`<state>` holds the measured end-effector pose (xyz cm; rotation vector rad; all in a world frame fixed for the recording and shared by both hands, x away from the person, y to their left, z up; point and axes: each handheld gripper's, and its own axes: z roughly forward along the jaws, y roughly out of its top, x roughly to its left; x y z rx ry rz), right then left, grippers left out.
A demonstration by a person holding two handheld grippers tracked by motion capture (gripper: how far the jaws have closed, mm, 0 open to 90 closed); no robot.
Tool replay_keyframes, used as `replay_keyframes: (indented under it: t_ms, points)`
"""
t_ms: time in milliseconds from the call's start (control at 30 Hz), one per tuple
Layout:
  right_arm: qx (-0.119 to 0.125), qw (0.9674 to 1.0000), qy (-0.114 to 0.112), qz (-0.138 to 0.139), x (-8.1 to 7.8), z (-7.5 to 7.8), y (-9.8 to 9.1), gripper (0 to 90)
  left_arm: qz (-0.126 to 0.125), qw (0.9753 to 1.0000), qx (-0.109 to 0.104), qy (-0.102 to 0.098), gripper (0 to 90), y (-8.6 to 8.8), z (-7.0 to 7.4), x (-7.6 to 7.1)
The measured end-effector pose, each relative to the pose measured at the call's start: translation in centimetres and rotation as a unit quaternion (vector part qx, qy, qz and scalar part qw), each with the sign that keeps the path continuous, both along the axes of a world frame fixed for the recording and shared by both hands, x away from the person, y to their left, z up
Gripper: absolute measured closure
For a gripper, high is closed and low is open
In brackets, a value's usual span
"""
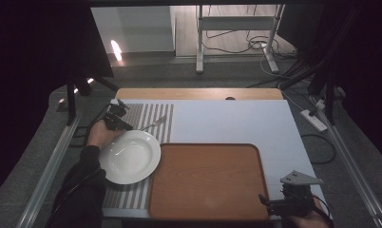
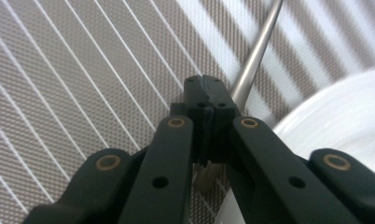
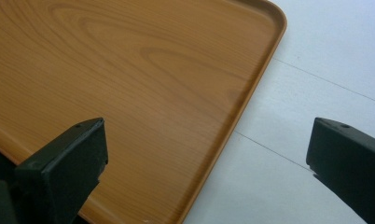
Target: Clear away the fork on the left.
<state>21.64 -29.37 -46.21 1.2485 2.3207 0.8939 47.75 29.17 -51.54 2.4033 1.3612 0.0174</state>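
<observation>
Two grippers are in play. The left gripper [image 2: 205, 100] has its jaws pressed together on the handle of a fork [image 2: 255, 56]; in the left gripper view the steel shaft enters between the pads at the centre of the frame and runs toward the upper right, while the handle end pokes out below the jaws. In the high view the left gripper [image 1: 117, 119] sits at centre left, and the fork [image 1: 153, 124] extends to the right of it, tines toward the centre of the frame, above a striped placemat [image 1: 151, 114].

Just below the fork in the high view lies a white plate [image 1: 129, 156], on the placemat at the left; its rim fills the lower right of the left gripper view.

The right gripper [image 1: 274, 204] waits at the lower right of the high view with jaws wide apart and nothing between them. Its own view shows it above the corner of a wooden tray [image 3: 129, 84] and the pale table [image 3: 325, 56].

Step in hand, as judged: the fork is gripped and ready to be carried. Whether it has cleared the placemat cannot be told.

Next move, as judged: maintain the clamp, keep the fork level, and pass clear of the plate rim on the way to its destination, likely the tray or the plate side. The thin shaft may pivot between the pads; move slowly.
</observation>
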Motion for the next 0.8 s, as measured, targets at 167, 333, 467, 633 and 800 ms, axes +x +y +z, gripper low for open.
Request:
replay_keyframes:
  t_ms: [167, 333, 467, 633, 800]
  points:
    - [0.0, 1.0, 0.001, 0.0, 0.0, 0.0, 0.0, 0.0, 0.003, 0.9991, -0.017, -0.039, 62.3, -0.5, 1.5, 0.2]
    - [0.0, 1.0, 0.001, 0.0, 0.0, 0.0, 0.0, 0.0, -0.011, 0.9984, -0.019, -0.053, 40.5, -1.7, 1.8, 0.5]
    - [0.0, 1.0, 0.001, 0.001, 0.0, 0.0, 0.0, 0.0, -0.017, 0.9983, -0.024, -0.051, 17.7, -2.9, 1.7, 1.0]
    - [0.001, 1.0, 0.001, 0.001, 0.0, 0.0, 0.0, 0.0, -0.037, 0.9985, -0.008, -0.039, 0.8, -4.8, 1.0, 1.7]
    - [0.001, 1.0, 0.0, 0.002, 0.0, 0.0, 0.0, 0.0, -0.046, 0.9985, 0.012, -0.025, 0.0, -6.1, 0.0, 2.3]
